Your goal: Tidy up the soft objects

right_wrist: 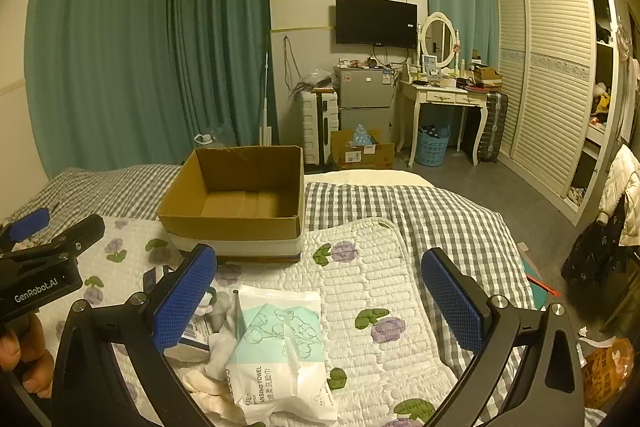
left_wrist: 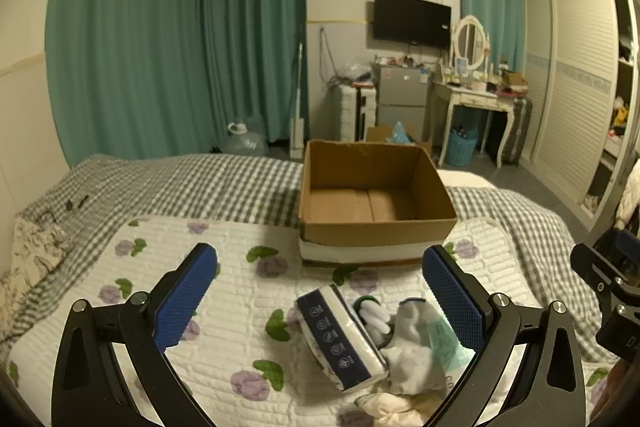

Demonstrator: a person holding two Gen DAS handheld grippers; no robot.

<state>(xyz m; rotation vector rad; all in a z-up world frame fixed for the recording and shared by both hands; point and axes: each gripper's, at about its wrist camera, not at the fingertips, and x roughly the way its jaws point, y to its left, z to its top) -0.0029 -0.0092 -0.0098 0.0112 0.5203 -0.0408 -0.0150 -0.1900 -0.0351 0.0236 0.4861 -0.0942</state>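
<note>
An open cardboard box (left_wrist: 376,229) (right_wrist: 232,223) stands empty on the bed beyond a small heap of soft things. In the left wrist view, a white tissue pack with a navy band (left_wrist: 340,339) lies beside a grey-white sock (left_wrist: 412,343) and a mint towel pack (left_wrist: 444,341). My left gripper (left_wrist: 320,291) hovers open above them, holding nothing. In the right wrist view, the mint-and-white cleansing towel pack (right_wrist: 280,347) lies between the fingers of my right gripper (right_wrist: 320,291), which is open. Cream cloth (right_wrist: 208,387) sits at its left.
The bed carries a white floral quilt (right_wrist: 380,275) over a grey checked sheet (right_wrist: 440,211). My left gripper body (right_wrist: 40,267) and a hand (right_wrist: 24,351) sit at the left of the right wrist view. A dressing table (right_wrist: 440,95), wardrobe (right_wrist: 552,67) and fridge (right_wrist: 364,95) stand beyond.
</note>
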